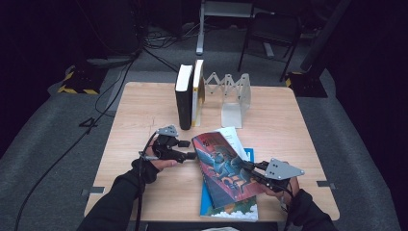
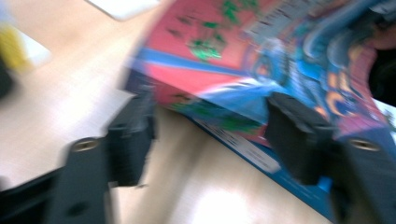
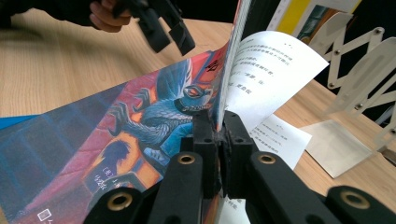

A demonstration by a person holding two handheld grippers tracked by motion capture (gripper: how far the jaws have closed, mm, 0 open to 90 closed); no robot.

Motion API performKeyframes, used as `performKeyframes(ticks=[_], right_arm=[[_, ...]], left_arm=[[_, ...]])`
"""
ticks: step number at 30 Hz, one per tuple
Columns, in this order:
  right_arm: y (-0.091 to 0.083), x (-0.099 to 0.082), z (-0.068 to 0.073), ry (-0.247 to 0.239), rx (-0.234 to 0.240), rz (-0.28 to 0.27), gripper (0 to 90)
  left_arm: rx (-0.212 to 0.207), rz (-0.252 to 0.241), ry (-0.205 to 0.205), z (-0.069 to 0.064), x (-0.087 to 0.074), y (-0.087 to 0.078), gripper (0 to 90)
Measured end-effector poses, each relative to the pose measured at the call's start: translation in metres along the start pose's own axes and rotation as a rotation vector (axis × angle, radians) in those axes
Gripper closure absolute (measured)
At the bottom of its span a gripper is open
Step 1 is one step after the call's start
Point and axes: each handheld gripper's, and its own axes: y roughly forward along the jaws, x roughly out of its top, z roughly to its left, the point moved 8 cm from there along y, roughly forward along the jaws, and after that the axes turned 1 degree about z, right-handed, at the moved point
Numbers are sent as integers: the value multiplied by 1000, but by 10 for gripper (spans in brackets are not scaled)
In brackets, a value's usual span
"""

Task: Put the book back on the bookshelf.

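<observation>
Red-blue illustrated book (image 1: 223, 168) tilted, cover lifted open

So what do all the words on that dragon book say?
Dragon book cover: big letters and a small white box with signs, none clear enough to read.
Loose white page: lines of small print, too small to read.
Blue book underneath: no readable words.

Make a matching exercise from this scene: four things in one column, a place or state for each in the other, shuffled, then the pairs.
1. right tool
2. left tool
3. black book
4. blue book

A. upright at the table's far edge
B. flat on the table, under the red book
C. shut on the red book's cover
D. open, beside the red book

Pairs: 1-C, 2-D, 3-A, 4-B
</observation>
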Motion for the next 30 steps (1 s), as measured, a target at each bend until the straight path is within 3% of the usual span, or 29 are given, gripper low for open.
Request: performKeyframes(ticks=[3, 5, 6, 9, 10, 13, 18, 20, 21, 23, 25, 28, 30], right_arm=[[1, 0, -1, 3, -3, 1, 858], [1, 0, -1, 4, -1, 3, 856], [2, -1, -1, -1, -4, 7, 855], [3, -2, -1, -1, 1, 8, 852], [3, -2, -1, 3, 2, 6, 852], [3, -2, -1, 0, 4, 2, 852], [3, 0, -1, -6, 5, -4, 850], [0, 1, -2, -3, 9, -17, 844], [0, 1, -2, -3, 9, -17, 844], [-4, 4, -5, 3, -3, -35, 838], [-6, 6, -8, 2, -9, -42, 835], [-10, 9, -16, 18, -37, -72, 830], [-11, 10, -17, 18, -39, -77, 830]], left_arm=[[-10, 52, -22, -8, -9, 12, 213], [20, 88, -42, -7, -13, 20, 188], [6, 84, -59, -7, -14, 22, 150], [-16, 67, -82, -5, -12, 23, 154], [-31, 57, -107, -5, -10, 25, 164], [-72, 73, -138, -6, -10, 37, 153], [-70, 69, -133, -8, -6, 41, 142], [-65, 34, -150, -7, -2, 39, 212], [-48, 14, -148, -6, 0, 36, 212], [-17, -24, -129, -3, 9, 29, 316], [17, -77, -97, -2, 24, 18, 361], [45, -120, -37, -6, 41, 10, 451], [46, -137, -27, -7, 47, 9, 471]])
